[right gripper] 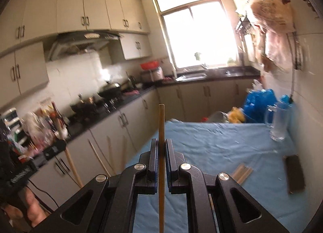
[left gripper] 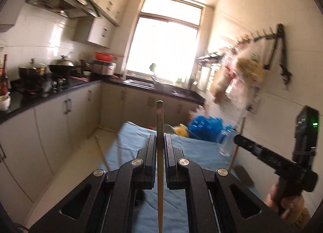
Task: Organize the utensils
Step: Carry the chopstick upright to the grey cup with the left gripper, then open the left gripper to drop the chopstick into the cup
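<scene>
The left gripper (left gripper: 160, 138) is clamped on a single chopstick (left gripper: 160, 152), its black jaws with blue pads pressed against the stick from both sides. This chopstick is a slim wooden rod, pale tan along the lower shaft and darker, greyish brown toward the blunt upper end, where a faint pinkish mark crosses it. It stands nearly upright in the view, running from the bottom edge up past the fingertips.

The right gripper (right gripper: 161, 146) likewise pinches a second chopstick (right gripper: 161, 162), a plain golden-brown stick of even colour with a squared top, held upright between the blue pads and rising well above them.

Both grippers are raised above a table covered with a light blue cloth (right gripper: 212, 148). On that cloth, to the right, lies a small bundle of pale wooden sticks (right gripper: 242, 173), probably more chopsticks, though blur makes this uncertain. Just beyond them lies a dark flat rectangular object (right gripper: 294, 174). At the far right of the table a clear glass (right gripper: 279, 124) stands near the wall, with a blue plastic bag (right gripper: 258, 103) behind it.

In the left wrist view the right gripper's handle appears at the right edge, held in the person's hand (left gripper: 286, 202).
</scene>
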Demonstrator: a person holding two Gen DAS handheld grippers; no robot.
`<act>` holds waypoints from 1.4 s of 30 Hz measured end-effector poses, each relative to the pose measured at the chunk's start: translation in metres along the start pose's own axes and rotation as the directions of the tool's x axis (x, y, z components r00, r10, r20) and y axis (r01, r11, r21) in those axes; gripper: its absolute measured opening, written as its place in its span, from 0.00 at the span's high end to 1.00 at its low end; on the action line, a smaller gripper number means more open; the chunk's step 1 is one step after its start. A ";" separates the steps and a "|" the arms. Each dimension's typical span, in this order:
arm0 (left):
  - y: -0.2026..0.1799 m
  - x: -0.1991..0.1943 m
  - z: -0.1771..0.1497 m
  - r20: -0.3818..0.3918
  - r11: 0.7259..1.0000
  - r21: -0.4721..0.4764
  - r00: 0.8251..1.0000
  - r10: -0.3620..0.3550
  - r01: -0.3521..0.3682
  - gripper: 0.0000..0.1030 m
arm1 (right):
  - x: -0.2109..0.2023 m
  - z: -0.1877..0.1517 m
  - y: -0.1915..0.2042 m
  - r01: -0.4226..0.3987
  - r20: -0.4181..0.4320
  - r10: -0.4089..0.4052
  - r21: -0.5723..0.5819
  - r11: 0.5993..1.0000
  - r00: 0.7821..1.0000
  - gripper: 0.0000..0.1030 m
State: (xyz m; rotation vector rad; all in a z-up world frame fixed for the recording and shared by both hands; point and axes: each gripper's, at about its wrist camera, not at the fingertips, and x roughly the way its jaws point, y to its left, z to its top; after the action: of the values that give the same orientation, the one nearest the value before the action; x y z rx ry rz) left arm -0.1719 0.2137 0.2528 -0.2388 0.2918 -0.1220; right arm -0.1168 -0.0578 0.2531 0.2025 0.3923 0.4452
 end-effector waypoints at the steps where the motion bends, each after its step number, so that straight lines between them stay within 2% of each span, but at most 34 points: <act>1: 0.008 0.006 0.005 0.004 1.000 -0.011 1.000 0.019 -0.019 0.94 | 0.007 0.006 0.008 -0.022 0.015 0.021 0.012 1.000 1.000 0.93; 6: 0.041 0.030 0.020 0.022 0.995 -0.067 0.997 0.071 -0.069 0.94 | 0.040 0.028 0.039 -0.104 0.068 0.100 0.057 0.993 0.993 0.93; 12: 0.056 0.057 0.028 0.062 0.991 -0.038 0.989 0.131 -0.129 0.94 | 0.084 0.029 0.072 -0.105 0.099 0.101 0.030 0.994 0.990 0.93; 17: 0.068 0.087 0.009 -0.024 0.992 -0.044 0.993 0.119 -0.120 0.94 | 0.126 0.005 0.079 -0.084 0.017 0.083 0.012 0.996 0.996 0.93; 21: 0.073 0.095 -0.004 -0.074 0.991 -0.054 0.990 0.121 -0.125 0.94 | 0.142 -0.013 0.069 -0.077 -0.053 0.078 0.023 0.997 0.996 0.93; 27: 0.074 0.092 -0.009 -0.104 0.988 -0.075 0.986 0.130 -0.138 0.92 | 0.151 -0.029 0.058 -0.069 -0.110 0.072 0.030 0.997 0.991 0.92; 28: 0.074 0.090 -0.008 -0.104 0.987 -0.076 0.986 0.133 -0.141 0.88 | 0.152 -0.030 0.057 -0.070 -0.116 0.073 0.034 0.997 0.991 0.92; 29: 0.074 0.087 -0.008 -0.103 0.986 -0.078 0.985 0.137 -0.145 0.83 | 0.153 -0.030 0.056 -0.072 -0.122 0.077 0.039 0.997 0.990 0.89; 30: 0.073 0.083 -0.007 -0.096 0.985 -0.084 0.985 0.142 -0.150 0.70 | 0.152 -0.030 0.055 -0.073 -0.126 0.078 0.043 0.996 0.989 0.86; 31: 0.073 0.077 -0.007 -0.080 0.983 -0.093 0.985 0.150 -0.157 0.59 | 0.151 -0.030 0.053 -0.073 -0.126 0.079 0.050 0.996 0.989 0.76; 32: 0.073 0.070 -0.006 -0.060 0.980 -0.101 0.985 0.163 -0.169 0.57 | 0.149 -0.029 0.050 -0.073 -0.122 0.079 0.058 0.996 0.989 0.66; 33: 0.073 0.066 -0.006 -0.052 0.979 -0.103 0.984 0.170 -0.175 0.57 | 0.147 -0.029 0.049 -0.071 -0.115 0.078 0.064 0.995 0.990 0.63; 36: 0.066 0.052 -0.005 -0.046 0.978 -0.107 0.984 0.174 -0.178 0.57 | 0.137 -0.026 0.043 -0.066 -0.096 0.073 0.075 0.995 0.993 0.61; 42: 0.039 0.030 -0.010 -0.043 0.987 -0.103 0.992 0.117 -0.121 0.52 | 0.109 -0.028 0.015 -0.014 -0.077 0.021 0.086 0.996 0.997 0.51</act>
State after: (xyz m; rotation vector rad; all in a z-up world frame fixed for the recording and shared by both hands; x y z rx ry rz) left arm -0.1433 0.2443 0.2254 -0.3238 0.3488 0.0074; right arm -0.0437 0.0079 0.1971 0.2725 0.4866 0.4552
